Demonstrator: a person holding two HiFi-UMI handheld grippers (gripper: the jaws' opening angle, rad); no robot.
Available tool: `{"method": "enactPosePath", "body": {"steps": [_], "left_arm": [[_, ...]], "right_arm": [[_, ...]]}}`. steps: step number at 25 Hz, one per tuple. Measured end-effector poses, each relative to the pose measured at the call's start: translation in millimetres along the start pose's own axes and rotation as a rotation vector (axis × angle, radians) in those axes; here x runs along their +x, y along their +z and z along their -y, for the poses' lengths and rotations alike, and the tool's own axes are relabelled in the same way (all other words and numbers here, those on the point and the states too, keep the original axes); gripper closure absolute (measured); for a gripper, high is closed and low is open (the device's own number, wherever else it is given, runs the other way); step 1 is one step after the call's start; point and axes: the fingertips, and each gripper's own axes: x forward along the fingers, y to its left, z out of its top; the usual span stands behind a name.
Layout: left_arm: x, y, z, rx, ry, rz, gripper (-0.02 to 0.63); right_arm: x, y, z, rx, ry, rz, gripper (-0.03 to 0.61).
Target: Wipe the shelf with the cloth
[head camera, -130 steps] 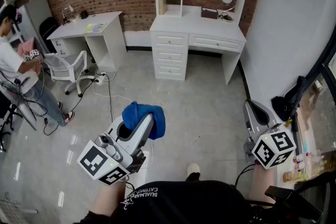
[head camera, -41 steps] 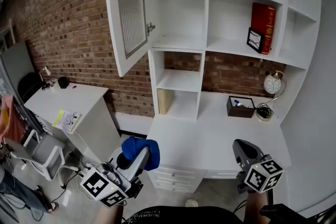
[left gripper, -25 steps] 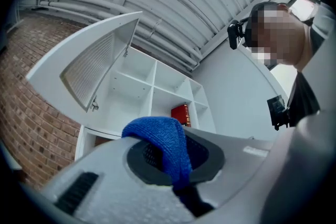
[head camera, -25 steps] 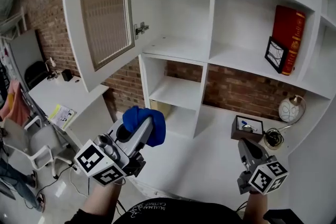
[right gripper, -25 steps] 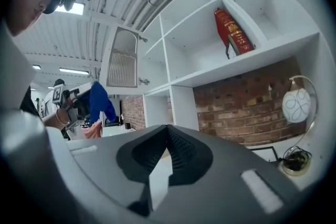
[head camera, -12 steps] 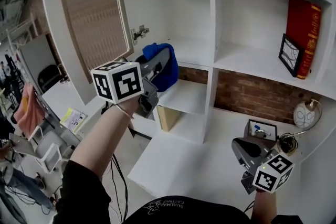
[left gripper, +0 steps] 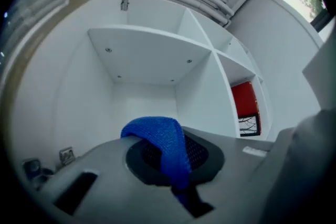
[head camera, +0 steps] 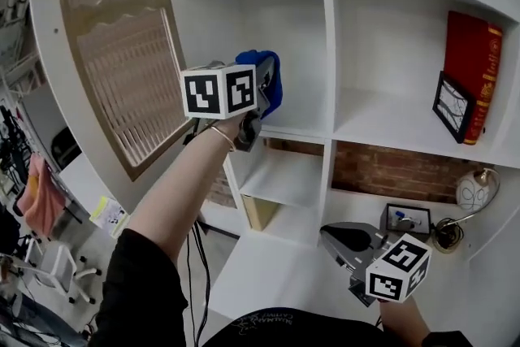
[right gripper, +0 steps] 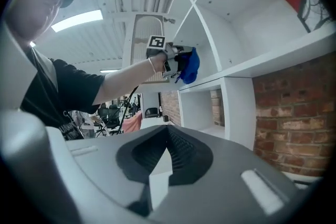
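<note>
While up at the shelf [head camera: 302,128], left gripper [head camera: 262,79] tight around blue cloth [head camera: 274,87]; right gripper [head camera: 340,238] low, closed, empty.

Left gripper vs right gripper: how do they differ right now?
1. The left gripper is shut on the blue cloth. The right gripper is shut with nothing between its jaws.
2. The left gripper is raised at the upper shelf. The right gripper is low, over the desk.

Shared: each carries a marker cube.
</note>
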Motion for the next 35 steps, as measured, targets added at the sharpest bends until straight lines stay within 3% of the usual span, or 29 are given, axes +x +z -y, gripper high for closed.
{"method": "enactPosePath", "body": {"steps": [3, 6, 8, 12, 14, 19, 24, 26, 31, 35], "left_arm": [[34, -2, -22, -0.081, -0.001, -0.086, 0.612], [59, -15, -42, -0.101, 0.029, -0.178, 0.611], [73, -27, -51, -0.078, 0.04, -0.257, 0.611], [95, -50, -78, 0.051, 0.107, -0.43, 0.607], [102, -60, -92, 0.057, 0.141, -0.486, 0.607], [115, -85, -109, -0.091, 0.156, -0.557, 0.607], [117, -113, -120, -0.157, 0.16, -0.656, 0.607], [117, -126, -120, -0.153, 0.151, -0.698, 0.606], [120, -144, -107, -0.036, 0.069, -0.819, 0.606], [124, -148, -92, -0.012, -0.009, -0.859, 0.606]], "right_arm": [[12, 14, 2, 0.015, 0.01, 0.021, 0.569], [23, 22, 5, 0.031, 0.008, 0.024, 0.569], [27, 26, 7, 0.05, 0.011, 0.016, 0.569], [31, 32, 7, 0.029, 0.006, 0.009, 0.569], [32, 31, 11, 0.016, -0.018, 0.001, 0.569], [35, 38, 20, 0.012, -0.031, -0.009, 0.569], [41, 42, 14, -0.018, -0.011, -0.007, 0.569], [43, 41, 14, -0.021, -0.007, -0.014, 0.569], [46, 40, 17, -0.026, -0.003, -0.02, 0.569], [47, 39, 17, -0.02, -0.006, -0.022, 0.569]]}}
